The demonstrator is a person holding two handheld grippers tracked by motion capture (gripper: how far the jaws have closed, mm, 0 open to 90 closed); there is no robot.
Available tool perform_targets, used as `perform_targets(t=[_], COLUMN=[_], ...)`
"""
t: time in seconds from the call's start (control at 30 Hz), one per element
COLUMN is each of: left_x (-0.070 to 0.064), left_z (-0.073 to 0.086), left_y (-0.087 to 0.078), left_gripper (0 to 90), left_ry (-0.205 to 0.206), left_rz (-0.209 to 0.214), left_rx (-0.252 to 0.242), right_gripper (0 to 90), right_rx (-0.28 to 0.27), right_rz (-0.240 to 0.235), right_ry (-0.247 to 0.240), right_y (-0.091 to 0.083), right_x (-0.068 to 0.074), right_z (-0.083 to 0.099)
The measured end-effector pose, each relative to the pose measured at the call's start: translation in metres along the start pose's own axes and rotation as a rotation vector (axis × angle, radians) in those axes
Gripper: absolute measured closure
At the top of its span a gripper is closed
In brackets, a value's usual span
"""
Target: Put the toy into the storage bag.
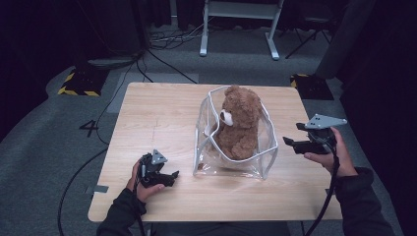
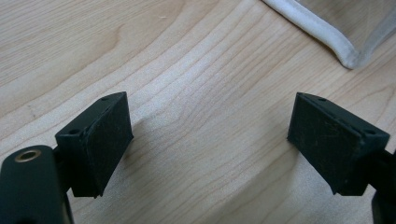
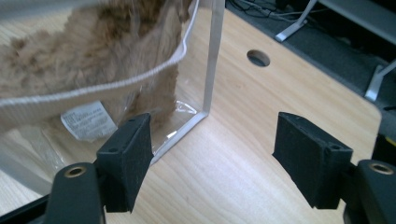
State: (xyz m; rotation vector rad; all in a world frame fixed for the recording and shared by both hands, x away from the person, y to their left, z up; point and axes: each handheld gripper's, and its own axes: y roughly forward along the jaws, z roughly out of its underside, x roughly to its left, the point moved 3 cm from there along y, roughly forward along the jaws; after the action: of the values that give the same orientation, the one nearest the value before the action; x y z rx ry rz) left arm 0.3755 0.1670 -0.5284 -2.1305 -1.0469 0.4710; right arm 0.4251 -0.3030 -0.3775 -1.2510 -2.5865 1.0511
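High view: brown teddy bear (image 1: 239, 123) sitting upright inside a clear bag (image 1: 263, 162) with white trim, standing mid-table (image 1: 157, 113), slightly right of centre. Both hands coming in from the bottom edge, one either side of the bag.

Right gripper view giving what the high view is not: a white printed label (image 3: 88, 120) lying against the bag's clear wall under the fur, and a round hole (image 3: 258, 58) in the tabletop beyond the bag's corner. White trim running across the bear's fur (image 3: 84, 70) at close range.

Left gripper view looking straight down on bare wood grain, with a corner of the bag's white trim (image 2: 322, 35) sitting at the upper right.

Left gripper (image 1: 169, 178): resting low near the table's front edge, jaws pointing right toward the bag, apart from it. Jaws standing wide apart, gripping nothing, wood showing between them.

Right gripper (image 1: 290, 135): being held raised at the table's right edge, hand (image 1: 327, 152) wrapping the body from behind, jaws pointing left at the bag's right wall, just beside it. Jaws spread wide, holding nothing; whether the near jaw is touching the bag, cannot tell
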Motion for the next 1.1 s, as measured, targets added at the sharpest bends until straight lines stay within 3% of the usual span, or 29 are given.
perform_targets(t=[0.77, 1.1], left_x=[-0.001, 0.0], left_z=[0.0, 0.0], left_y=[0.0, 0.0], left_gripper=[13.8, 13.8], left_ry=[-0.005, -0.002], left_rz=[0.001, -0.001], left_rx=[-0.001, -0.001], right_gripper=[27.7, 27.7], right_rx=[0.097, 0.133], right_rz=[-0.019, -0.022], right_ry=[0.027, 0.011], right_y=[0.022, 0.03], right_x=[-0.003, 0.002], right_z=[0.056, 0.077])
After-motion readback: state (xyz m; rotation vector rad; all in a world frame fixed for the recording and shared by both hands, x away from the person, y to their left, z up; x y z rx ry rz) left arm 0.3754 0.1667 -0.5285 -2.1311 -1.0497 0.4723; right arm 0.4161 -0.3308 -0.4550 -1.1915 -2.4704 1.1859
